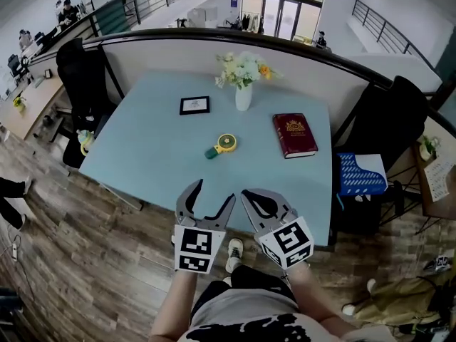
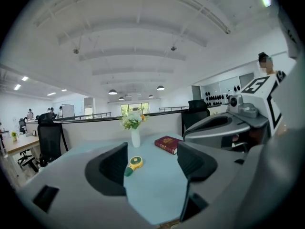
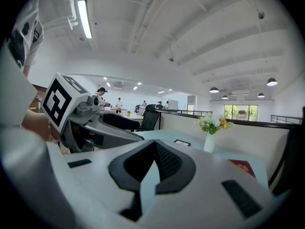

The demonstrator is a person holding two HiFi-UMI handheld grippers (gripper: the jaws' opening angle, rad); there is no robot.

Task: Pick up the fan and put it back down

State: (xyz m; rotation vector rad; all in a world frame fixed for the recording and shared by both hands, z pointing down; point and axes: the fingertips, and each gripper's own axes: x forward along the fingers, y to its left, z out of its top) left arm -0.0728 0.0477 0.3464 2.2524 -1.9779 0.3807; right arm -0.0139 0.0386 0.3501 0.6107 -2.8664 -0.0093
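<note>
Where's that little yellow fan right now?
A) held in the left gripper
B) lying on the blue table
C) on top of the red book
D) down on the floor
B: the fan lies on the table near the vase, apart from the left gripper and right gripper.

The fan (image 1: 222, 145) lies in the middle of the counter (image 1: 142, 166). The vase (image 1: 243, 97) stands behind it, with the frame (image 1: 194, 105) to its left. The book (image 1: 294, 135) lies right of the fan. The left hand-held gripper (image 1: 214, 193) and the right hand-held gripper (image 1: 260, 199) hang side by side over the near edge.
</note>
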